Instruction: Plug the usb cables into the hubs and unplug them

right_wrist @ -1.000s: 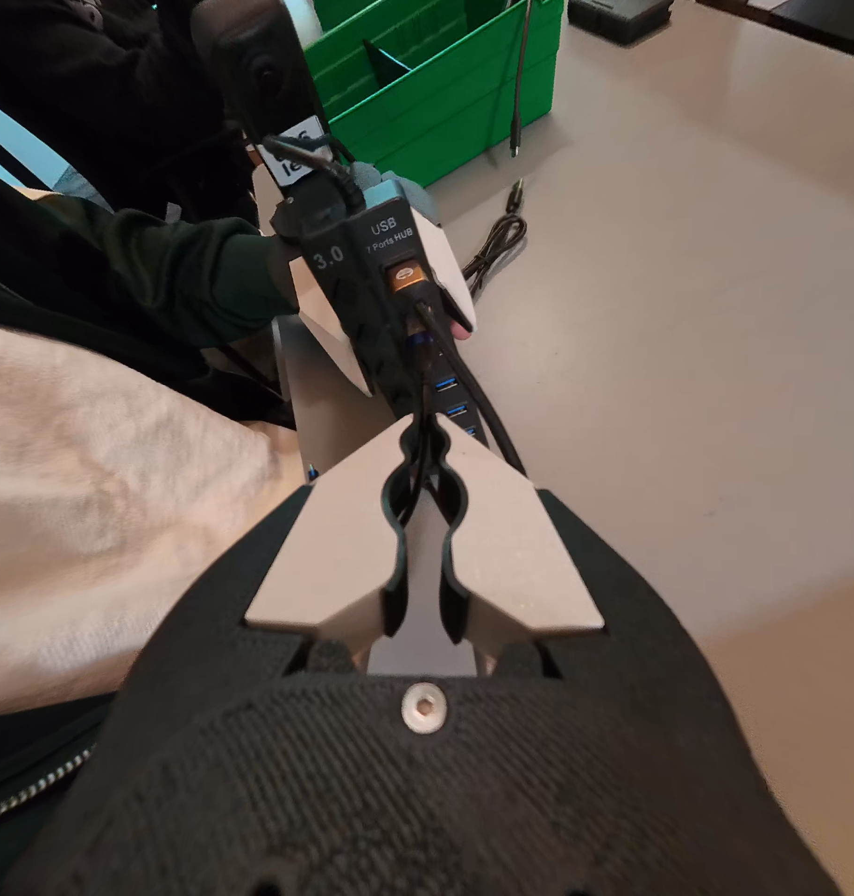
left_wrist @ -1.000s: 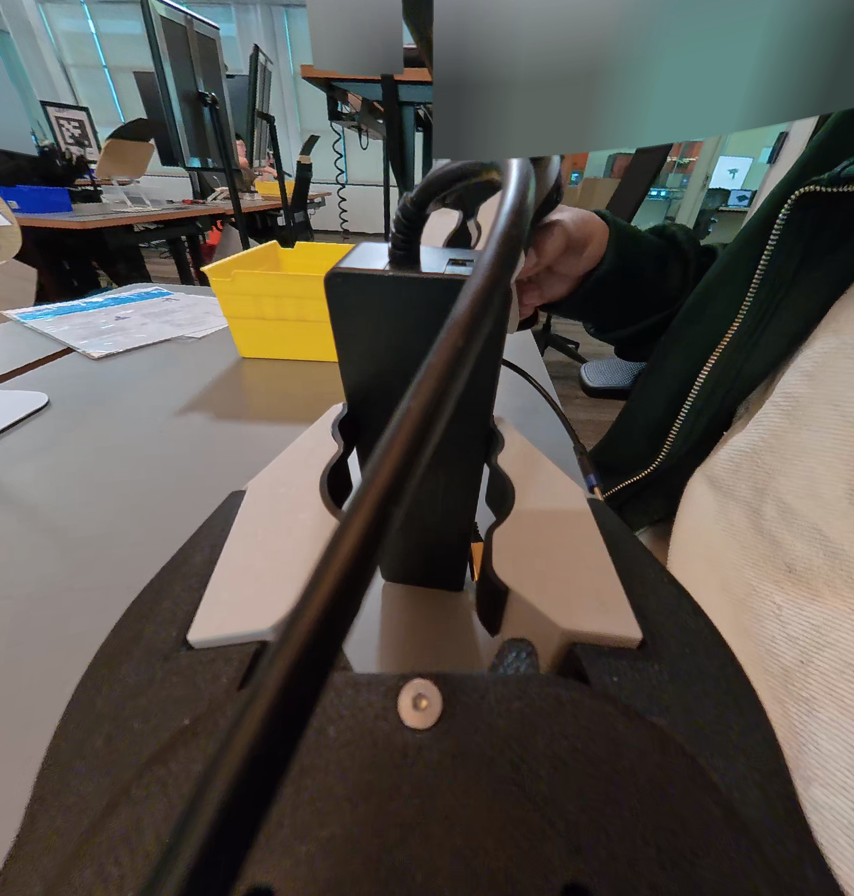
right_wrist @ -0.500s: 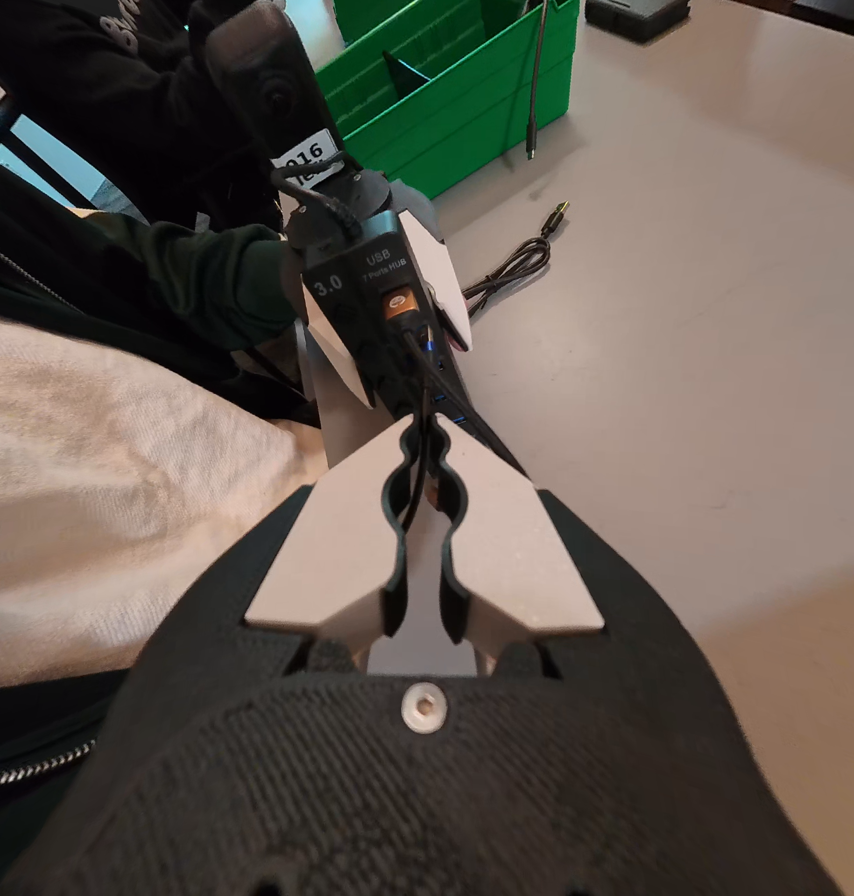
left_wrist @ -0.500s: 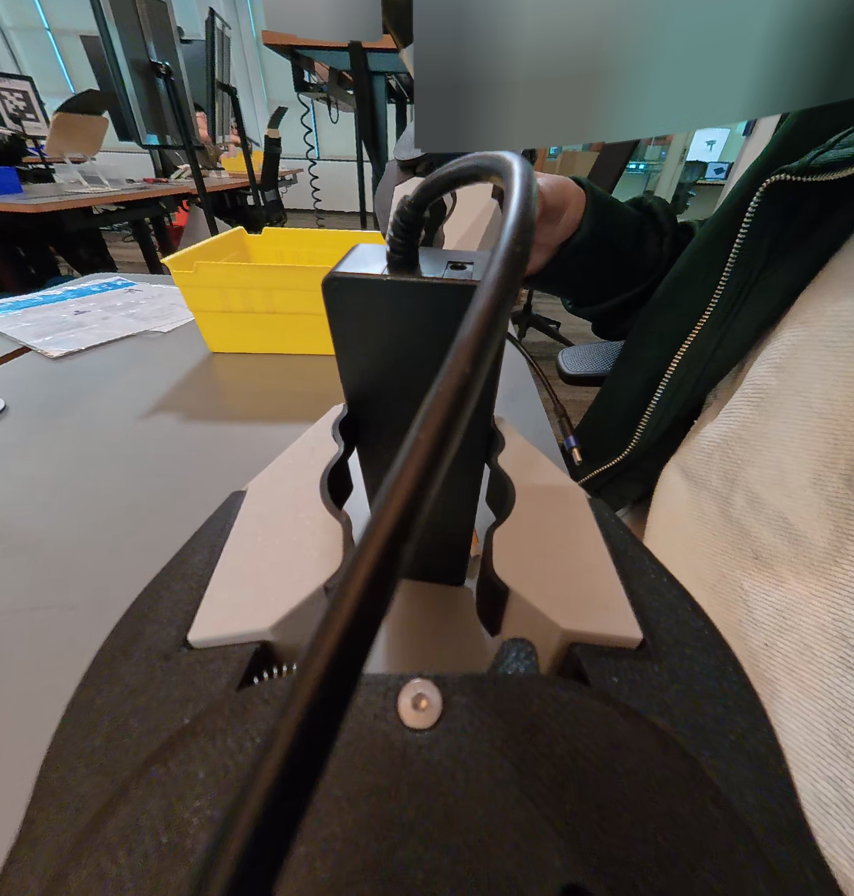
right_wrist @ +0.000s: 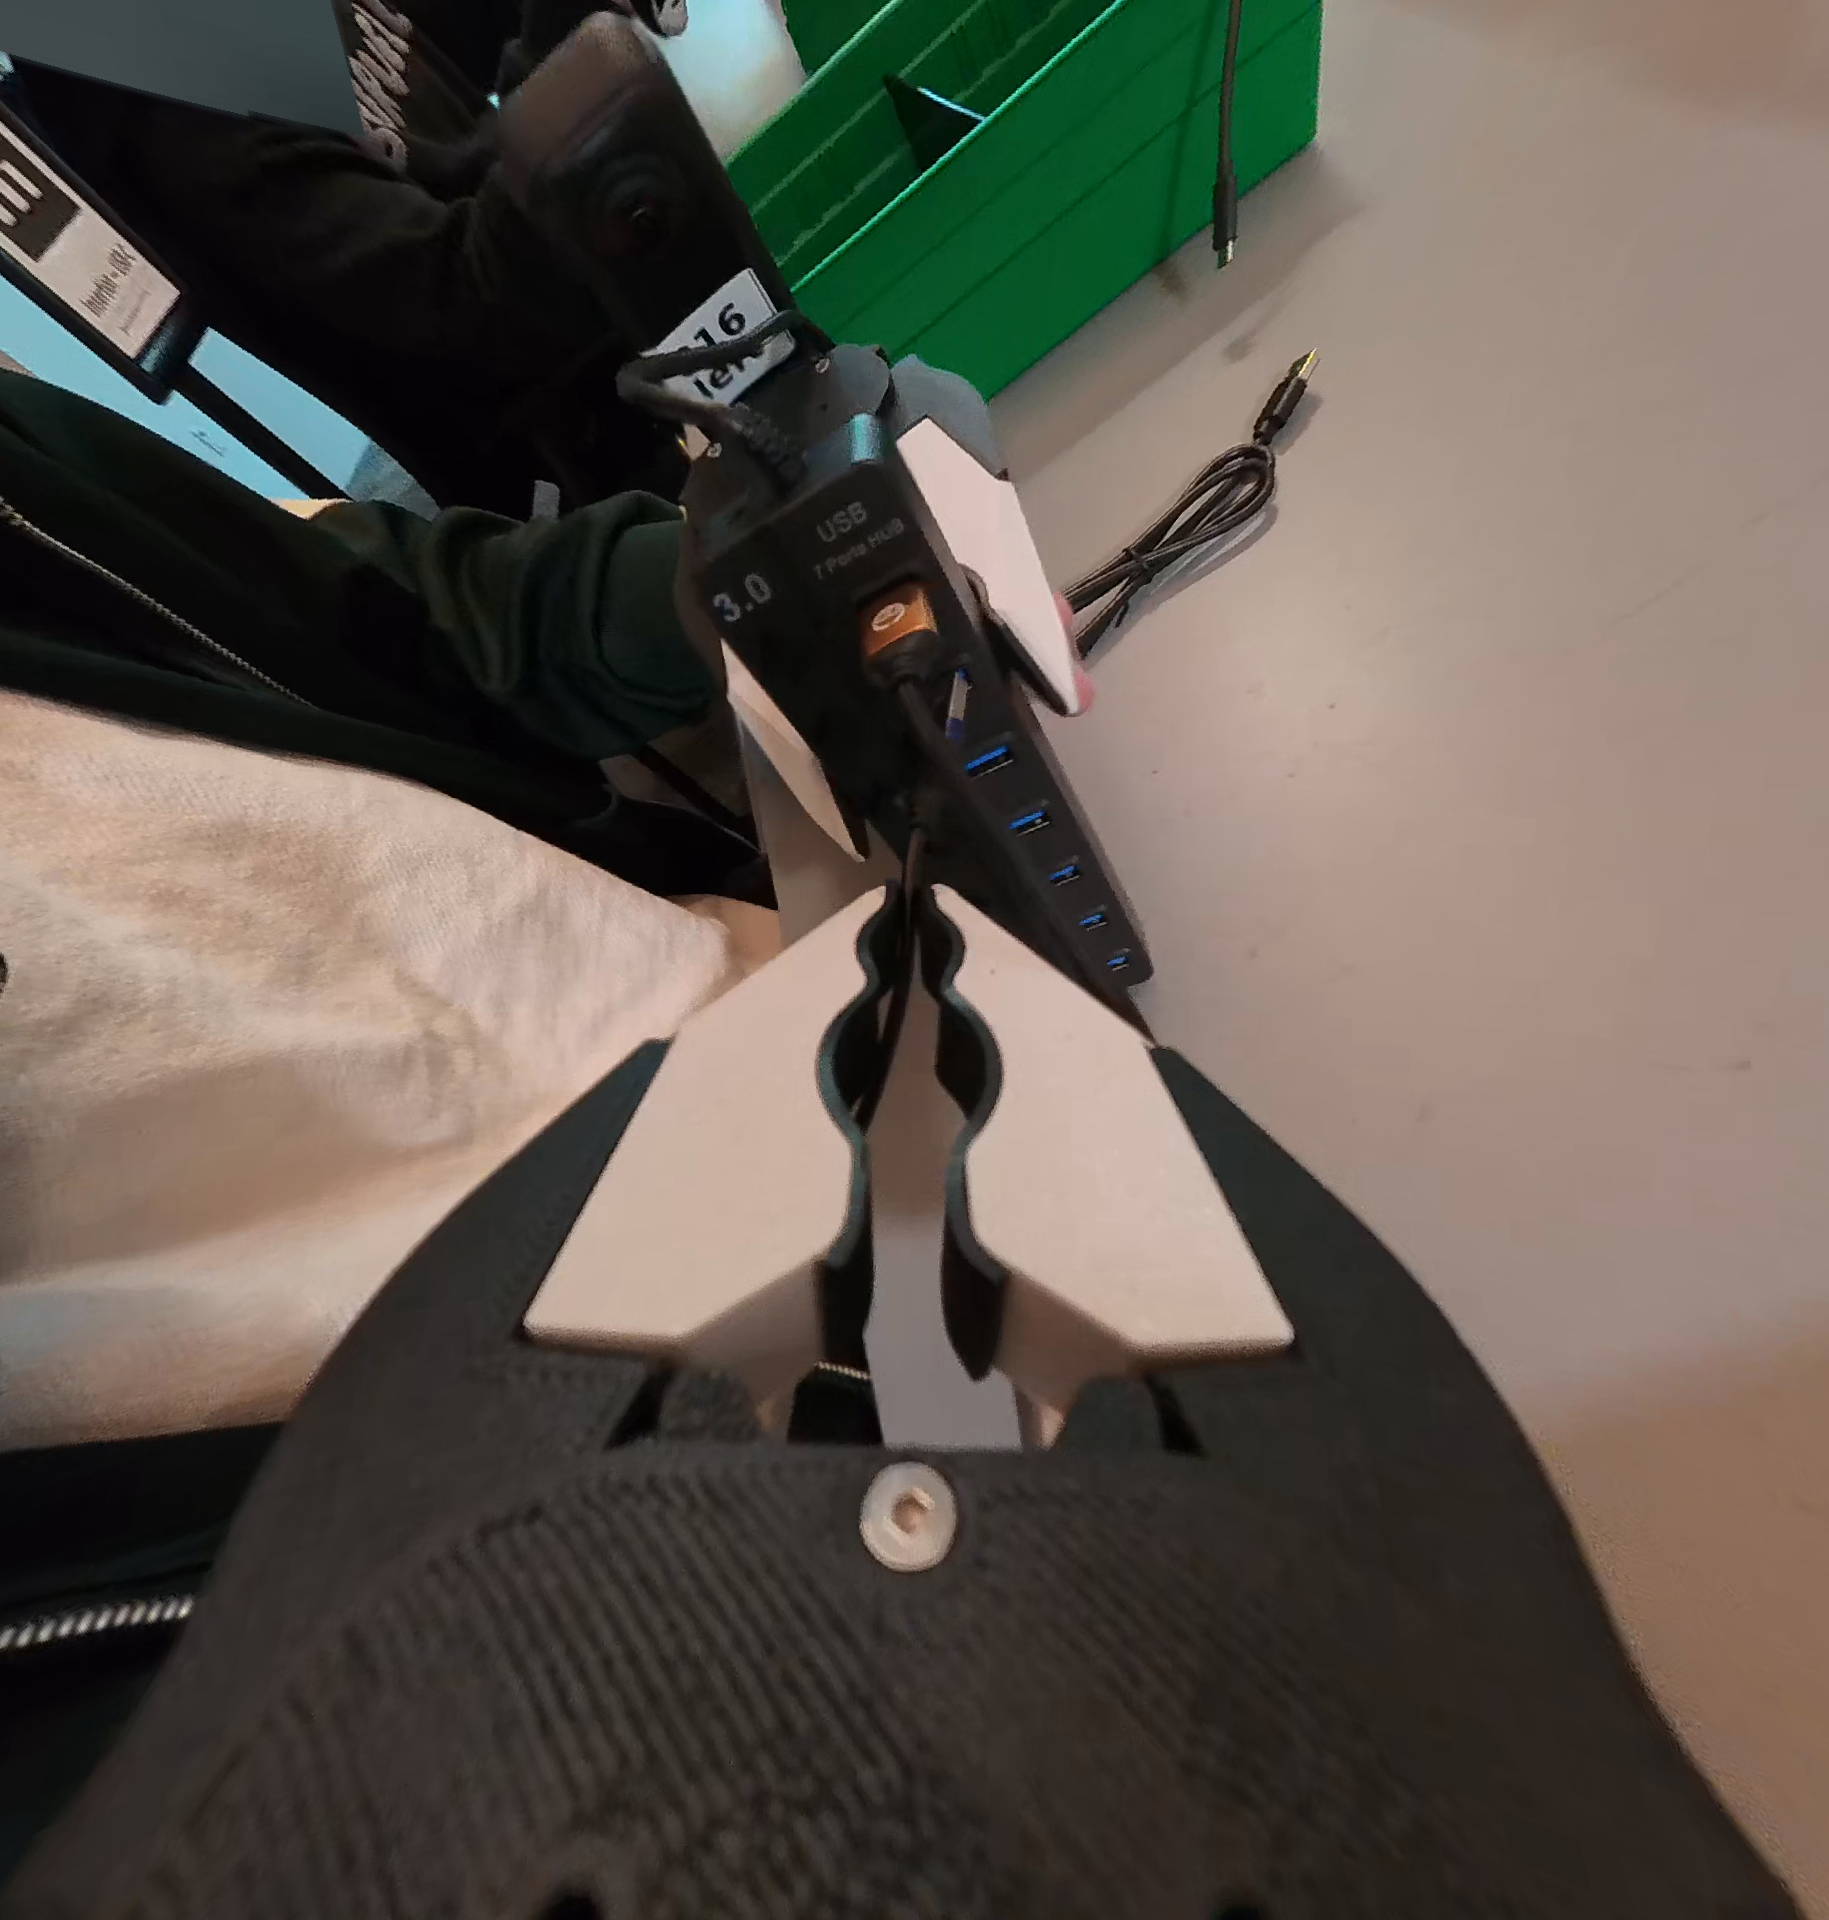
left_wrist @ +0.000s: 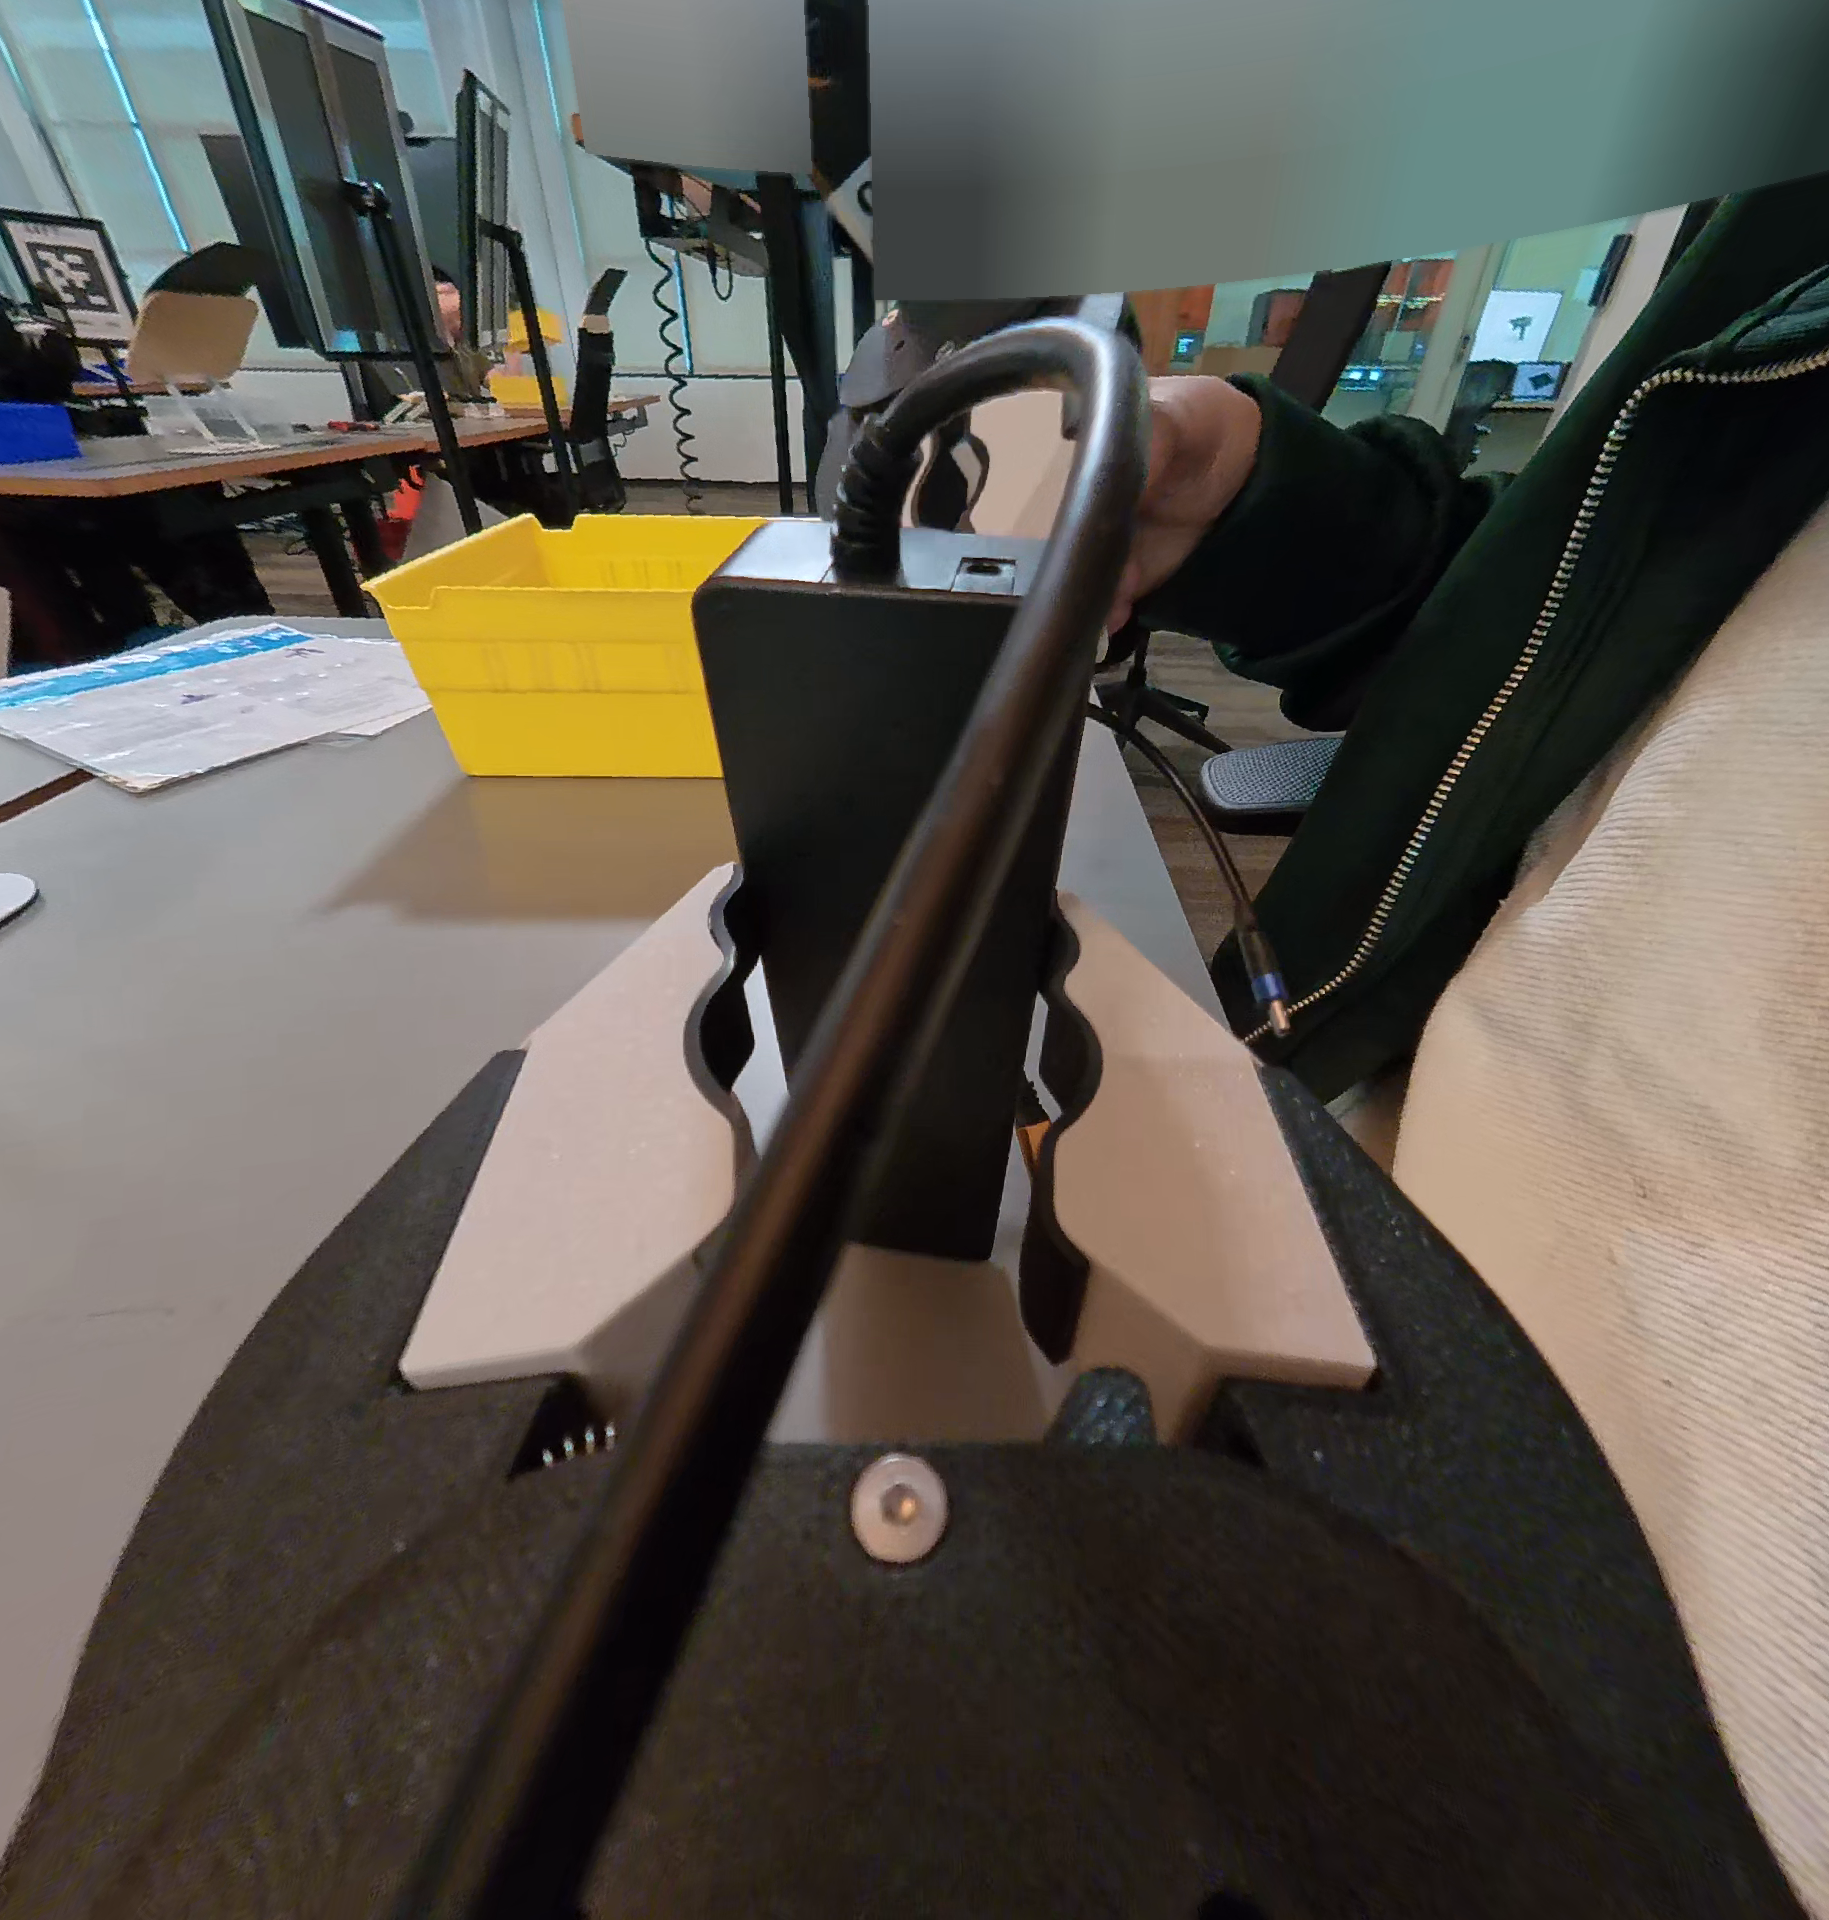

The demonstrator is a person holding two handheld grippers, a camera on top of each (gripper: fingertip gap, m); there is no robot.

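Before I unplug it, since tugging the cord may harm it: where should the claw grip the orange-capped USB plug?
Grip the orange plug by its rigid housing, claw fingers on its two side faces, coming from the port face of the USB hub. It stands straight out there, so pull along its axis.

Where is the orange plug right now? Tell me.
In the right wrist view the orange plug sits in the top port of the black hub, which the left gripper holds above the table.
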